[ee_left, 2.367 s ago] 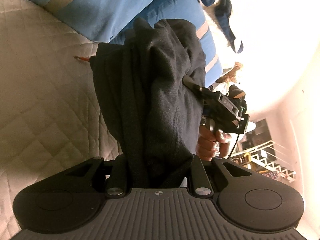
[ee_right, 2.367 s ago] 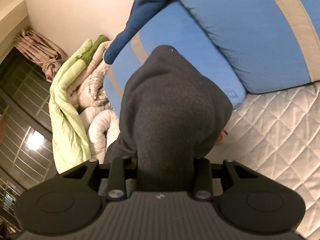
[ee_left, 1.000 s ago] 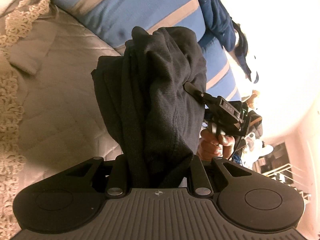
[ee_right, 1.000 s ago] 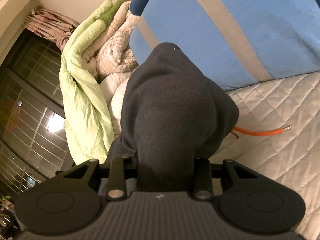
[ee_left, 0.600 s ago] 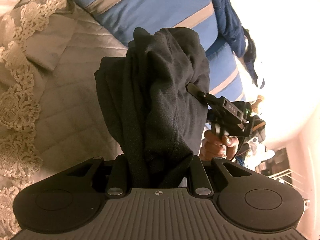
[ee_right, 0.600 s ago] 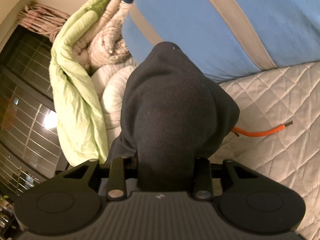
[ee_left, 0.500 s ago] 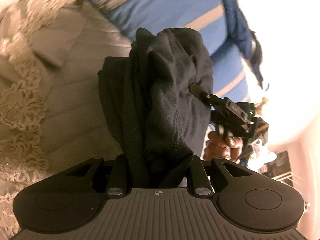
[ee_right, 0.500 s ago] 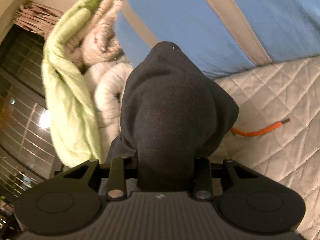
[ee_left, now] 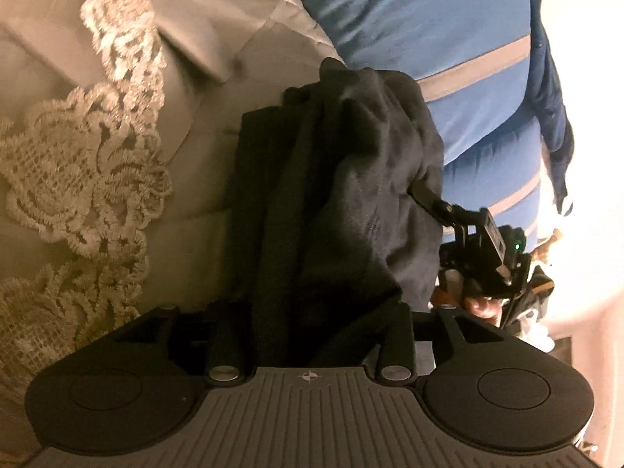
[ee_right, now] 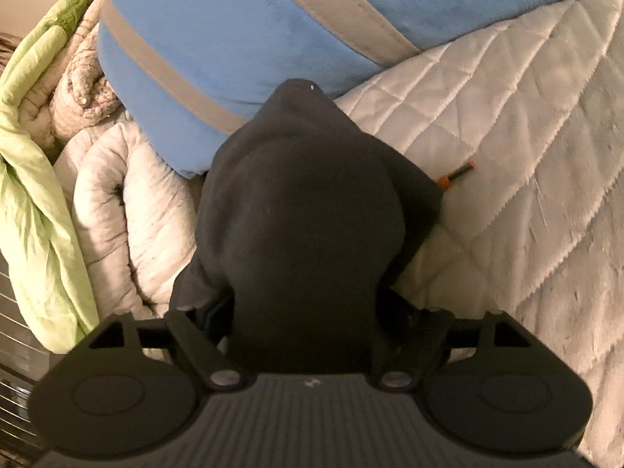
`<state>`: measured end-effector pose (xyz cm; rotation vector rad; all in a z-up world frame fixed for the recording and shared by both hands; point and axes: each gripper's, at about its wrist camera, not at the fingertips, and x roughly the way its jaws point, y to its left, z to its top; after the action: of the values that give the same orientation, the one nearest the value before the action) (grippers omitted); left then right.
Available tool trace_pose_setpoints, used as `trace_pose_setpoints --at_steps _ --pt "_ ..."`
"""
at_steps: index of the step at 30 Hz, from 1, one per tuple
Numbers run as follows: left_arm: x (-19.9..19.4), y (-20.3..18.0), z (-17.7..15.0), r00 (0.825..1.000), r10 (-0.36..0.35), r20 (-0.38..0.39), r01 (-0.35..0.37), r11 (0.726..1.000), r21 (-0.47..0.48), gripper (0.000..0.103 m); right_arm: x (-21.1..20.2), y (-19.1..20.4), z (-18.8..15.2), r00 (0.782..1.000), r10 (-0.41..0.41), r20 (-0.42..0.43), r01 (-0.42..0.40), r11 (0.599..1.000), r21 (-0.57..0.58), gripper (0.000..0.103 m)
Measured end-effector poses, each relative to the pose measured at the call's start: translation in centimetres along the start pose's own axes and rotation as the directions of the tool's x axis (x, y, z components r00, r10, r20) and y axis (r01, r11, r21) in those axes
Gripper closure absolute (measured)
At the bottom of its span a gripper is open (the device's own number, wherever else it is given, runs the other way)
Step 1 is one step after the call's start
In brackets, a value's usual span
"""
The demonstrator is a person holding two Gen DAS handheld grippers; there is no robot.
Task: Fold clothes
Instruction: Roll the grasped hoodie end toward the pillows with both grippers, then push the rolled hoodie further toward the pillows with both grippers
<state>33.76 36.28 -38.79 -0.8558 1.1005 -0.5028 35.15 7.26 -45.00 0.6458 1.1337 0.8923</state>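
Observation:
A black garment hangs bunched between both grippers above the bed. My left gripper is shut on one end, its fingertips hidden under the folds. In the left wrist view, one of the right gripper's fingers pokes into the cloth's right edge, with a hand behind it. In the right wrist view the black garment drapes over my right gripper. The jaws stand spread apart with the cloth still lying loosely between them.
Blue pillows with grey stripes lie just beyond the garment. A white quilted bed cover carries a short orange cable end. A rolled white quilt and green blanket lie left. Lace-edged beige cloth covers the bed's other side.
Both grippers have dropped toward the bed with the garment. The right gripper's jaws have spread outward; the left gripper's jaws have widened only slightly.

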Motion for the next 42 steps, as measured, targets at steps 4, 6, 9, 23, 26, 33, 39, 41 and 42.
trace_pose_setpoints --at_steps 4,6,9,23,26,33,39,41,42 --pt "-0.3 0.3 -0.2 1.000 -0.009 0.005 0.009 1.000 -0.018 0.060 -1.0 0.1 -1.1 1.000 0.013 -0.023 -0.013 1.000 -0.001 0.005" --pt "-0.4 0.3 -0.3 1.000 -0.009 0.006 0.009 1.000 -0.028 0.058 -1.6 0.1 -1.9 0.999 0.020 -0.037 -0.020 1.000 -0.003 0.003" --pt "-0.8 0.3 -0.8 1.000 -0.006 0.016 0.007 0.998 -0.055 0.055 -2.6 0.5 -3.1 0.998 0.014 -0.069 -0.015 1.000 -0.014 0.003" --pt "-2.5 0.5 -2.5 0.995 0.030 0.091 -0.015 0.987 -0.160 0.048 -5.0 1.6 -8.9 0.973 0.052 -0.224 -0.053 0.999 0.003 0.001" --pt "-2.4 0.4 -2.6 0.994 0.039 0.101 -0.023 0.988 -0.154 0.048 -5.6 1.6 -7.9 0.992 0.026 -0.127 -0.027 1.000 -0.002 0.001" --pt "-1.9 0.0 -0.9 0.997 0.048 0.065 -0.040 0.993 -0.113 0.046 -6.0 -0.7 -2.6 0.998 0.034 0.055 -0.038 0.995 0.087 0.001" --pt "0.1 -0.5 1.3 0.999 0.037 0.040 -0.034 0.996 -0.085 0.039 -3.9 -0.6 0.0 0.998 0.029 0.061 -0.032 0.998 0.052 0.000" --pt "0.6 -0.8 2.0 0.999 0.032 0.033 -0.030 0.996 -0.083 0.037 -3.5 -0.9 0.4 0.997 0.037 0.062 -0.041 0.998 0.051 0.000" --pt "0.7 -0.9 2.4 0.999 0.034 0.032 -0.031 0.996 -0.082 0.037 -3.4 -1.0 0.5 0.997 0.044 0.065 -0.048 0.997 0.053 0.000"
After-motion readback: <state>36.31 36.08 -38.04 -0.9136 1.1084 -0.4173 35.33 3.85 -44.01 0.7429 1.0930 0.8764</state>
